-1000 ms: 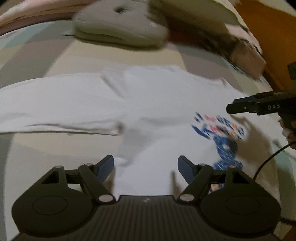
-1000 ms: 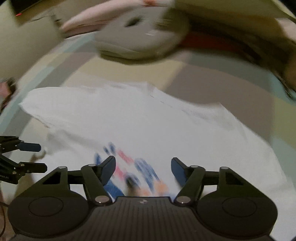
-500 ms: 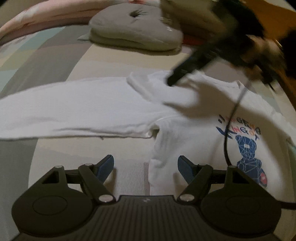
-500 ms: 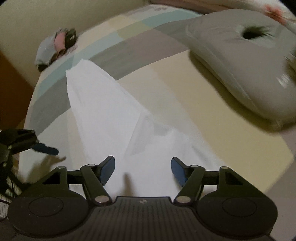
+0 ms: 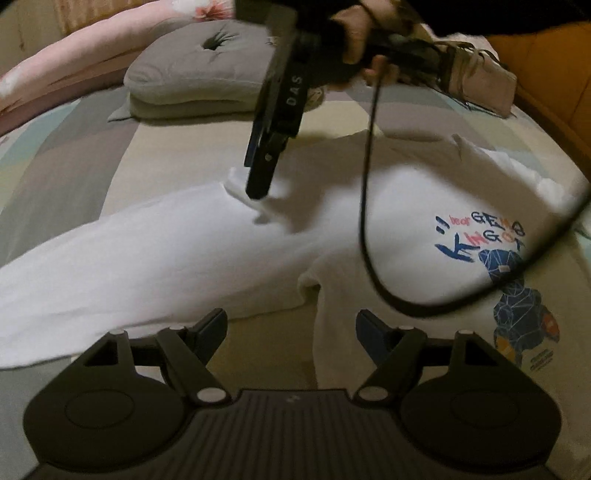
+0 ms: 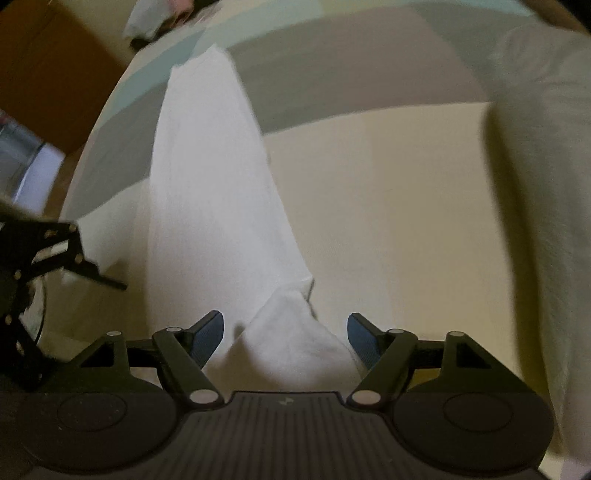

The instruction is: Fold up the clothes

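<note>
A white long-sleeved shirt with a blue bear print lies flat on the bed, one sleeve stretched out to the left. My left gripper hovers open just above the armpit, nothing between its fingers. My right gripper, held by a hand, points down at the shirt's shoulder. In the right wrist view, the right gripper has its jaws opening astride a raised fold of the shoulder; the pads do not press on it. The sleeve runs away from it.
A grey tufted cushion and a pink blanket lie beyond the shirt. A beige bag and an orange-brown board are at the far right. The right gripper's black cable hangs over the shirt's chest. The patchwork sheet surrounds it.
My right gripper swept from the printed side across the shirt and came down over the shoulder by the sleeve, widening its jaws. My left gripper rolled a little and shifted slightly.
</note>
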The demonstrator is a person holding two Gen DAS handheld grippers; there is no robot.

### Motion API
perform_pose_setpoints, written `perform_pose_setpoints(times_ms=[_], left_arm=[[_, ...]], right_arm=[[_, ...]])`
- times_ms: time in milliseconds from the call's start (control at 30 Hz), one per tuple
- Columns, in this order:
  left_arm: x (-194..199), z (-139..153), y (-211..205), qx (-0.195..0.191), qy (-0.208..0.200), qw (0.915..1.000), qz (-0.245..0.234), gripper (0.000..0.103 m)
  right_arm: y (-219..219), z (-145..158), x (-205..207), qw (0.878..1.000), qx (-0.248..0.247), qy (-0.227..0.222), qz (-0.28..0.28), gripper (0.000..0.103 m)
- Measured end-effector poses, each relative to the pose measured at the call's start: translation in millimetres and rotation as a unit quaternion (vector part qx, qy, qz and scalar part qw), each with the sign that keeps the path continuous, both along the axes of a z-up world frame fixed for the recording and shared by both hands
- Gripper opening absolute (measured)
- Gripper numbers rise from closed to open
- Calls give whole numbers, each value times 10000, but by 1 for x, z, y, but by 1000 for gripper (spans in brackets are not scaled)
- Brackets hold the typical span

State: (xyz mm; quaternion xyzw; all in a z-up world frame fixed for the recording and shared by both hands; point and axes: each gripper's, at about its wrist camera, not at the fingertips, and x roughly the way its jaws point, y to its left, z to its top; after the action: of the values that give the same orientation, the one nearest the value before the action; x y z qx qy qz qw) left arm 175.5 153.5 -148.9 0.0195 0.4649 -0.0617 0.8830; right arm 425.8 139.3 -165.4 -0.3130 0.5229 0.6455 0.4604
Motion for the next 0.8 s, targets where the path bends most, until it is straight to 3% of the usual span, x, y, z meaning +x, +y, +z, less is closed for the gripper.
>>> perform_pose_setpoints(times_ms=[133,200,267,333,367,533,667,800], left_arm=[[2,-3,7,-109,23,9999,76,77],[4,-6,10,-181,67,9997,172,77],[5,-9,12,-193,91,9995,237,77],[6,-12,14,-216,119,9992,304,77],[7,-13,15,-255,137,9990,335,77],[5,-13,20,-404,169,9979,469,77],[6,-12,26,-560,157,9964,609,77],[7,-13,37,-832,199,9923,892,77]], right_arm=[[10,-11,4,9943,-439,829,511,79],[14,-16,7,9916,-493,1005,650,78],[20,-18,16,9906,-486,1160,536,67],[22,-18,23,9933,-428,965,462,15],[22,-19,24,9950,-422,774,459,7],[11,-9,18,9985,-91,460,294,7],[0,5,26,9991,253,292,-199,7],[-8,-1,25,9984,185,177,-499,10]])
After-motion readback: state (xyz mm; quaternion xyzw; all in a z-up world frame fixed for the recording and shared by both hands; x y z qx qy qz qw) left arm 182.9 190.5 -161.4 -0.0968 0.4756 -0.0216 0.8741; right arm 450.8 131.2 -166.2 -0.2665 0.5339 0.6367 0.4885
